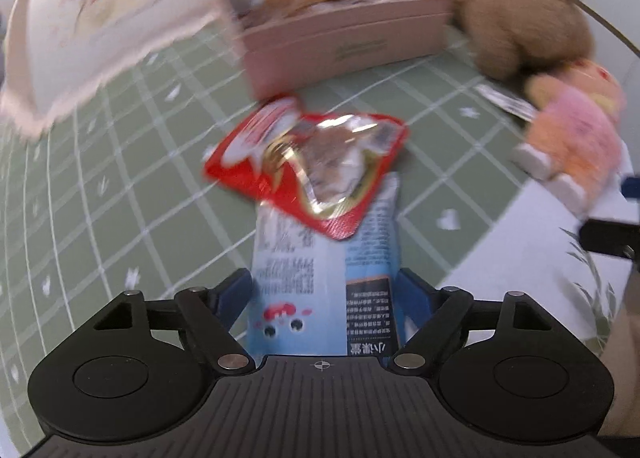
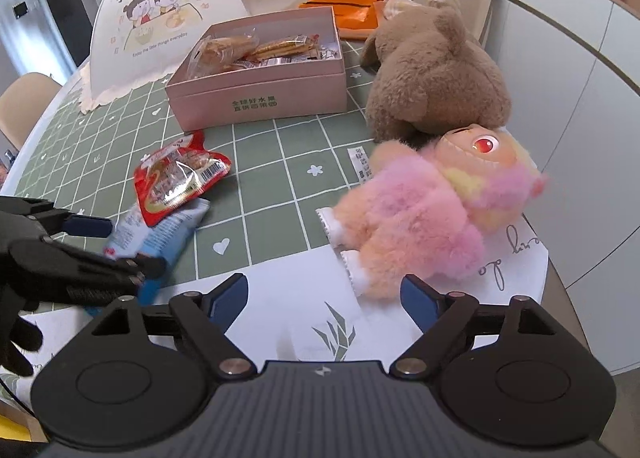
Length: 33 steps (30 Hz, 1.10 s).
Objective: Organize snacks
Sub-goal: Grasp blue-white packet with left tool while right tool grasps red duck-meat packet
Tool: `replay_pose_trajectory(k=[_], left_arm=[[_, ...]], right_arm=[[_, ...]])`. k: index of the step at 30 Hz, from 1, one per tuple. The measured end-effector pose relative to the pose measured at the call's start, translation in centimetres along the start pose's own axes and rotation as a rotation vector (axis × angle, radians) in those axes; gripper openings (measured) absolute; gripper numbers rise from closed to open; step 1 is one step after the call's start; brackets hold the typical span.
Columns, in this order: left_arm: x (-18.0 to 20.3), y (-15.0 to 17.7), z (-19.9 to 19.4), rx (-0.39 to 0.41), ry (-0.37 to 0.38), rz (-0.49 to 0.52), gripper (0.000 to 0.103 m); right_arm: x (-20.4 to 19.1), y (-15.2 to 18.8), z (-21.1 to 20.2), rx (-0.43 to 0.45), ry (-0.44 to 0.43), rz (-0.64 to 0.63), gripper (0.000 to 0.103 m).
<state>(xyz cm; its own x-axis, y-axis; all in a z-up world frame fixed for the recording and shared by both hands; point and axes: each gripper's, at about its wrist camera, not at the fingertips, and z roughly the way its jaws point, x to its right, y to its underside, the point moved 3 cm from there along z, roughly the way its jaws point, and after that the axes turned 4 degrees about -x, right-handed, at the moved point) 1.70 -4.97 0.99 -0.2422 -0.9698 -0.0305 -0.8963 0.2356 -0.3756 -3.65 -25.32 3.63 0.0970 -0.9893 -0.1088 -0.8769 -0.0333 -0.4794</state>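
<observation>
A light blue snack packet [image 1: 324, 278] lies on the green checked tablecloth between the fingers of my left gripper [image 1: 326, 290], which stands open around its near end. A red snack packet [image 1: 308, 162] lies across the blue packet's far end. Both show in the right wrist view, the red packet [image 2: 176, 178] on top of the blue packet [image 2: 156, 234], with the left gripper [image 2: 116, 246] at the blue one's near end. A pink box [image 2: 256, 98] holding several snacks stands behind them. My right gripper [image 2: 324, 298] is open and empty above the table's near edge.
A brown plush bear [image 2: 436, 74] and a pink plush toy [image 2: 432, 210] lie to the right. A white food cover [image 2: 160, 26] stands at the back left, an orange bag [image 2: 352, 2] behind the box. Chairs and white cabinets surround the table.
</observation>
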Motion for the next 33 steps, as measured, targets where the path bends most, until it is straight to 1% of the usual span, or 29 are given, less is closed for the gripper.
replay_pose_trajectory(k=[2, 5, 7, 8, 9, 11, 13, 16, 18, 19, 21, 23, 25, 26, 28, 30, 31, 32, 33], left_arm=[[-1.0, -0.1, 0.5, -0.021, 0.036, -0.041, 0.091], [-1.1, -0.4, 0.9, -0.016, 0.036, -0.029, 0.093], [-1.0, -0.6, 1.0, -0.016, 0.028, -0.021, 0.092], [-0.9, -0.5, 0.8, -0.010, 0.031, -0.018, 0.089], [-1.0, -0.3, 0.6, -0.003, 0.037, -0.016, 0.089], [-1.3, 0.6, 0.1, -0.005, 0.070, -0.036, 0.088], [-2.0, 1.8, -0.5, -0.004, 0.079, -0.067, 0.088], [-3.9, 4.0, -2.1, 0.011, 0.060, -0.143, 0.088], [-5.9, 5.4, -2.9, 0.021, 0.021, -0.227, 0.088], [-6.7, 6.0, -3.2, 0.026, 0.006, -0.267, 0.088], [-8.8, 7.2, -3.5, 0.032, -0.029, -0.368, 0.088], [-10.3, 8.3, -3.7, 0.028, -0.053, -0.458, 0.088], [-11.2, 9.2, -3.6, 0.019, -0.043, -0.521, 0.088], [-11.4, 9.5, -3.8, 0.033, -0.040, -0.532, 0.088], [-11.6, 10.0, -4.1, 0.034, -0.041, -0.539, 0.088], [-11.5, 10.2, -4.3, 0.041, -0.038, -0.541, 0.088], [-11.6, 10.4, -4.4, 0.044, -0.036, -0.544, 0.088], [-11.6, 10.5, -4.5, 0.047, -0.033, -0.548, 0.088], [-11.4, 10.6, -4.5, 0.050, -0.030, -0.552, 0.088]], right_arm=[[-0.1, 0.1, 0.4, -0.016, -0.006, 0.002, 0.085], [-0.6, 0.2, 0.9, -0.035, -0.009, -0.009, 0.085], [-1.1, 0.2, 1.2, -0.040, -0.010, -0.031, 0.086], [-1.4, 0.1, 1.3, -0.039, -0.009, -0.045, 0.086], [-1.8, 0.0, 1.4, -0.036, -0.006, -0.061, 0.087], [-2.6, -0.6, 1.6, -0.022, -0.003, -0.096, 0.088], [-3.3, -1.4, 1.8, -0.008, -0.019, -0.118, 0.090], [-5.1, -3.3, 2.2, 0.012, -0.076, -0.149, 0.093], [-6.7, -4.7, 2.7, 0.032, -0.107, -0.178, 0.099], [-7.6, -5.4, 3.0, 0.042, -0.121, -0.195, 0.100], [-9.7, -6.9, 4.1, 0.049, -0.144, -0.244, 0.101], [-11.6, -8.1, 5.6, 0.036, -0.165, -0.294, 0.101], [-13.6, -9.2, 7.5, 0.020, -0.174, -0.352, 0.101], [-14.4, -9.7, 8.5, 0.016, -0.171, -0.380, 0.101], [-15.7, -10.2, 10.4, -0.005, -0.157, -0.414, 0.101], [-16.3, -10.6, 12.5, -0.064, -0.159, -0.415, 0.101], [-16.4, -10.6, 13.1, -0.080, -0.161, -0.407, 0.103], [-16.5, -10.5, 13.1, -0.063, -0.158, -0.404, 0.103], [-16.5, -10.4, 13.0, -0.064, -0.159, -0.400, 0.099]])
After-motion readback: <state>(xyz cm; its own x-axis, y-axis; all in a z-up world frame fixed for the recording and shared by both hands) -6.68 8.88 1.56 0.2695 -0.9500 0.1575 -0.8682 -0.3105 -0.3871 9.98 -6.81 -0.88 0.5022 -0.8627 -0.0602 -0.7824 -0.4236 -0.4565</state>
